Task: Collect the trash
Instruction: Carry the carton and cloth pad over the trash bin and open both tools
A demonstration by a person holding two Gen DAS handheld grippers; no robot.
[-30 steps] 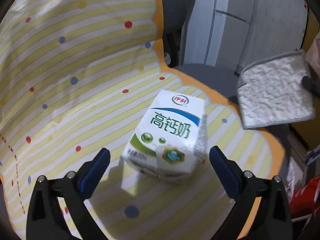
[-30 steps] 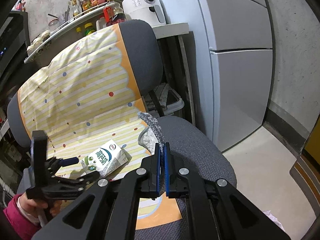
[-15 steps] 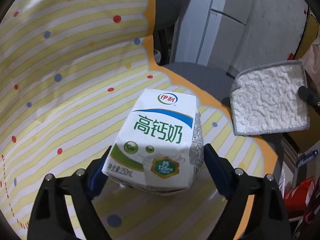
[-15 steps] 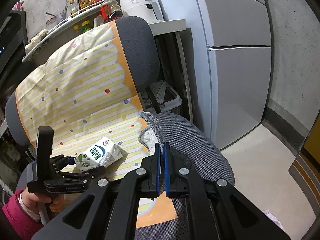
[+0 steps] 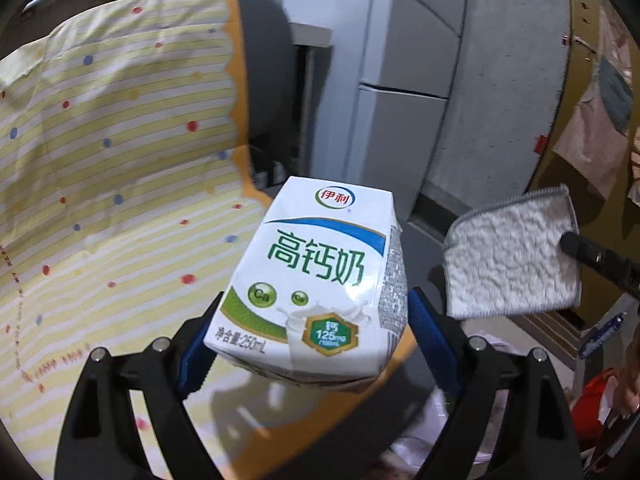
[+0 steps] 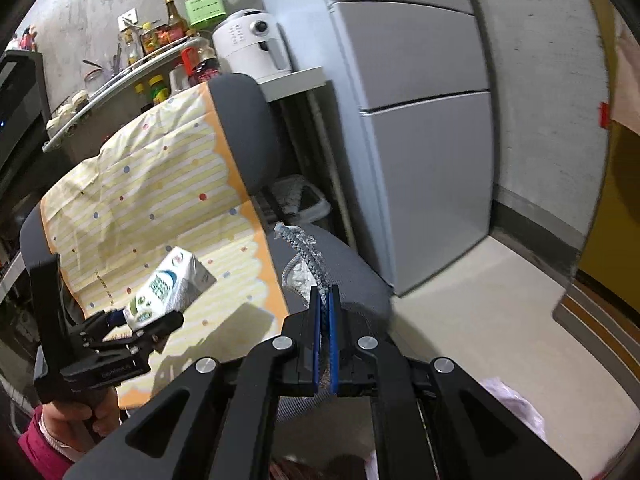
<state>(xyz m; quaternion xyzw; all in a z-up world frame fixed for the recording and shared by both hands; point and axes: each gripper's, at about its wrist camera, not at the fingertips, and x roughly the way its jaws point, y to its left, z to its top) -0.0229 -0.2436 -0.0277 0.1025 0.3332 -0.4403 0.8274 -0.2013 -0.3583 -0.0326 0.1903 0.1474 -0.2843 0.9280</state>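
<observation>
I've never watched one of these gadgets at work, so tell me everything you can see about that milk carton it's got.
The milk carton is a small white paperboard box with green Chinese lettering, a blue swoosh, a red-and-green round logo and a green hexagonal badge. Its lower edge looks a little dented. It is tilted, logo end up and away from the camera, clear of the striped cloth over the chair. The left gripper clamps its two sides between blue pads; nothing else touches it.

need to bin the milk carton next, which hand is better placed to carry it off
Left. The left tongs are already clamped on the milk carton and hold it above the striped chair cover. The right tongs are shut on a grey cloth, so they are not free.
</observation>
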